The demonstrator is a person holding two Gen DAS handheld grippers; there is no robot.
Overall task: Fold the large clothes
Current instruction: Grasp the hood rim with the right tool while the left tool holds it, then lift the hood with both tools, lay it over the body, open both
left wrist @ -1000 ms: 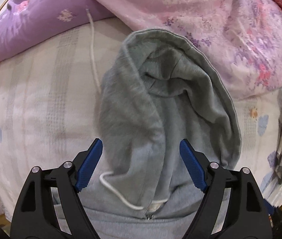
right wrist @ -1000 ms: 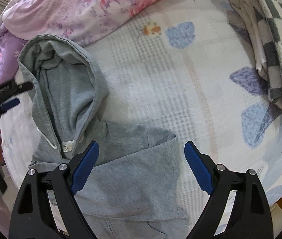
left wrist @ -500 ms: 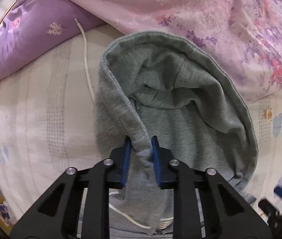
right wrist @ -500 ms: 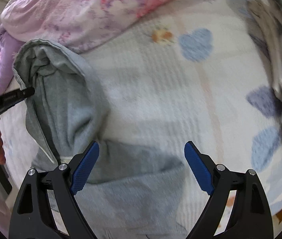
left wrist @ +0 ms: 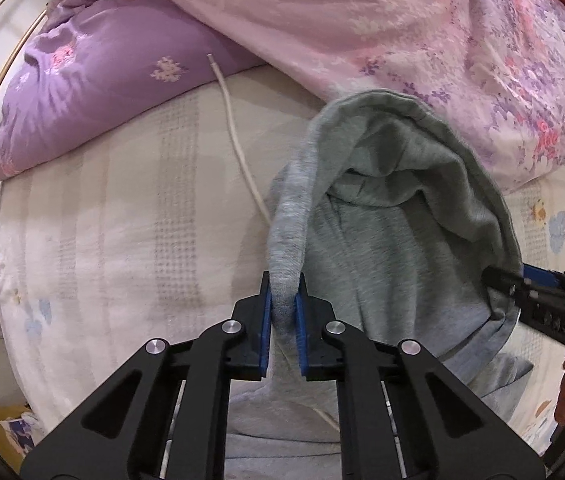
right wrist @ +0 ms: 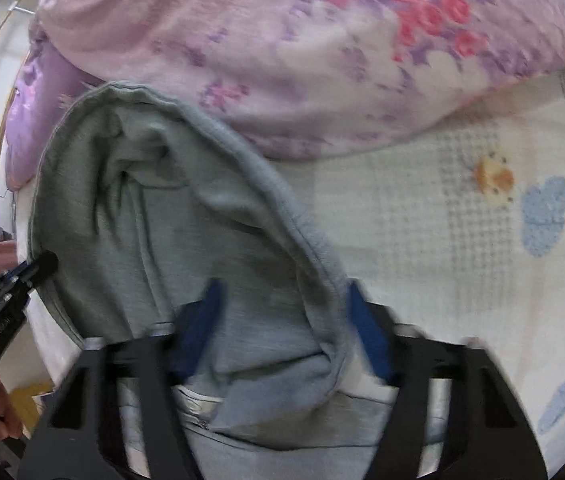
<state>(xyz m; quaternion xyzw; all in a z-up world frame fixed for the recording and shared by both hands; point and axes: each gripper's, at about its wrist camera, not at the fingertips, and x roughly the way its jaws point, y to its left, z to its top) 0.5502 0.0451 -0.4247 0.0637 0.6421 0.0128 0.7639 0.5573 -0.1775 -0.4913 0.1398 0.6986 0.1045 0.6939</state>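
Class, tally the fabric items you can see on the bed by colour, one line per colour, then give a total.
Grey: 1, the hoodie, its hood edge pinched in the left gripper
Pink floral: 1, the quilt
Purple: 1, the pillow
Cream patterned: 1, the bedsheet
Total: 4

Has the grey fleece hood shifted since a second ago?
Yes. In the left wrist view the grey fleece hood sits further right, away from the white cord, pinched by the left hand-held gripper.

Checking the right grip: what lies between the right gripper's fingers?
In the right wrist view, the hoodie hood's right edge lies between the right gripper fingers, not yet clamped.
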